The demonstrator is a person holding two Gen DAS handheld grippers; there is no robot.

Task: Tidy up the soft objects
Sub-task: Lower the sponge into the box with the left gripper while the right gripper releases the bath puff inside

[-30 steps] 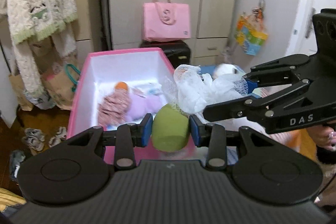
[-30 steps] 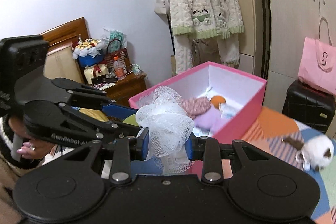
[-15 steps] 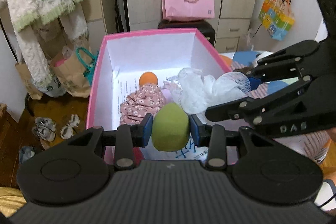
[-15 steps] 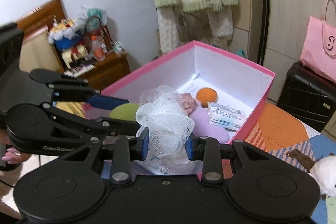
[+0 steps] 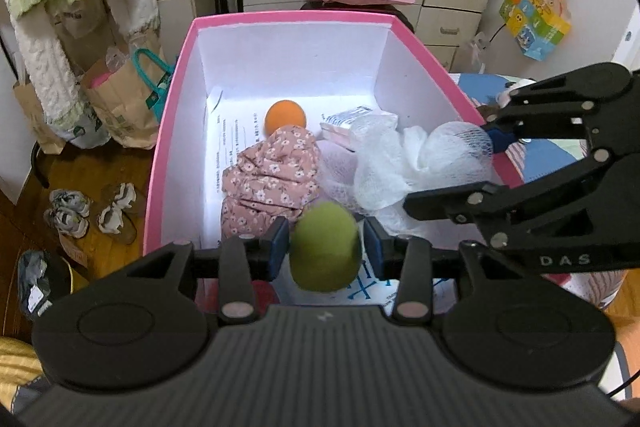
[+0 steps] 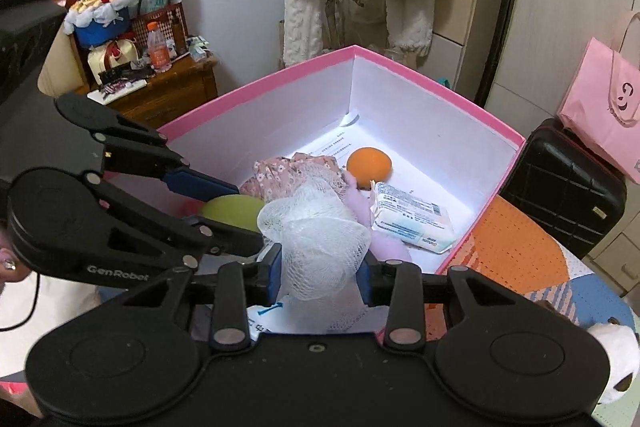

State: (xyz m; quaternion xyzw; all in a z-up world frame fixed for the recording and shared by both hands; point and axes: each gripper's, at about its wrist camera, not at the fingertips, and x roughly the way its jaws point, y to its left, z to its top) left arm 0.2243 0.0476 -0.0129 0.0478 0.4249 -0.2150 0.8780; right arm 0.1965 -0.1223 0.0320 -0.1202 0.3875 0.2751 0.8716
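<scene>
My left gripper point(image 5: 325, 247) is over the near end of the pink box point(image 5: 168, 107). A green soft ball point(image 5: 324, 249) sits between its blue pads point(image 5: 279, 247); small gaps show beside the ball and it looks blurred. My right gripper point(image 6: 320, 267) is shut on a white mesh bath puff point(image 6: 320, 227), held over the box's near right side. The puff point(image 5: 420, 163) and right gripper also show in the left wrist view. In the box lie an orange ball point(image 5: 285, 113), a floral pink cloth point(image 5: 272, 179), a lilac soft item point(image 6: 380, 247) and a tissue pack point(image 6: 412, 215).
A white plush toy point(image 6: 616, 351) lies on the patchwork bedspread point(image 6: 516, 251) to the right of the box. A black suitcase point(image 6: 560, 183) with a pink bag point(image 6: 608, 123) stands behind. Shoes point(image 5: 72, 211) and paper bags point(image 5: 120, 95) are on the floor at the left.
Both grippers have moved forward and tilted down over the box with their loads. The left jaws have widened slightly around the green ball.
</scene>
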